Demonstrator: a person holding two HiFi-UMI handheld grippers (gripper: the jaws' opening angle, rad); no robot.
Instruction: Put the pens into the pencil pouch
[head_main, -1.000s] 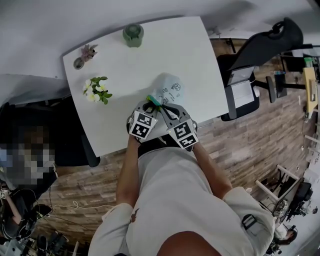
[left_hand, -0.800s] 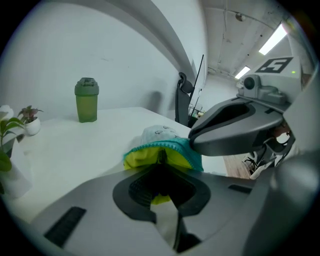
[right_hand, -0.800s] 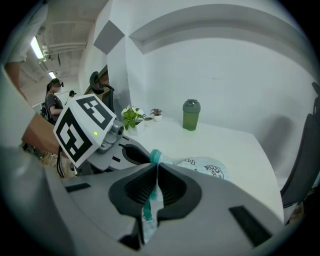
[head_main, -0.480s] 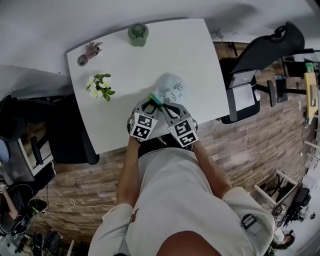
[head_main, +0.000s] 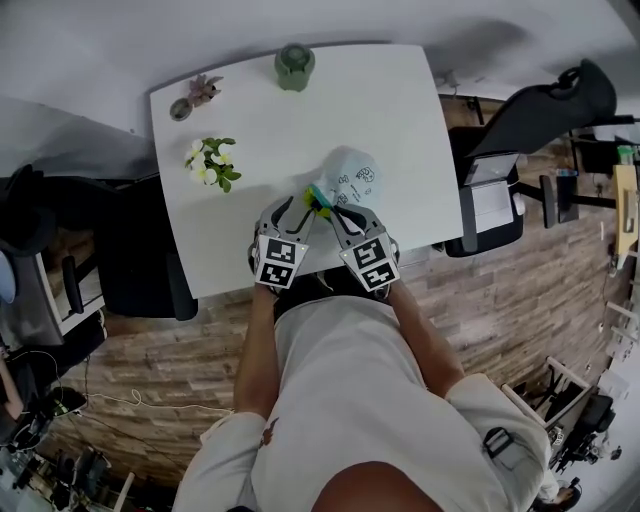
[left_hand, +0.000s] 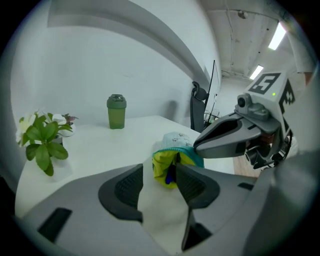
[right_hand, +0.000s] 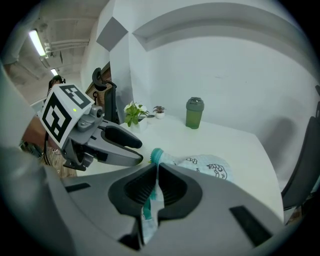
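The pale pencil pouch (head_main: 352, 178) with printed figures lies near the front edge of the white table (head_main: 260, 130). Its mouth (left_hand: 172, 159) gapes, with a teal rim and yellow lining, and something dark blue shows inside. My right gripper (head_main: 333, 212) is shut on the pouch's teal rim (right_hand: 156, 155), and fabric hangs between its jaws (right_hand: 156, 172). My left gripper (head_main: 296, 207) is just left of the mouth. Its jaws are opening, with only bare table between them (left_hand: 159, 175) and the mouth right beyond their tips. No loose pen is visible on the table.
A green cup (head_main: 295, 66) stands at the table's far edge, a small potted plant (head_main: 195, 95) at the far left corner and a white-flowered plant (head_main: 212, 160) on the left side. Black chairs stand to the right (head_main: 530, 100) and the left (head_main: 140, 260).
My left gripper has let go at the pouch mouth, its jaws have parted, and it has drawn back slightly to the left. The yellow lining now shows. The right gripper keeps its grip.
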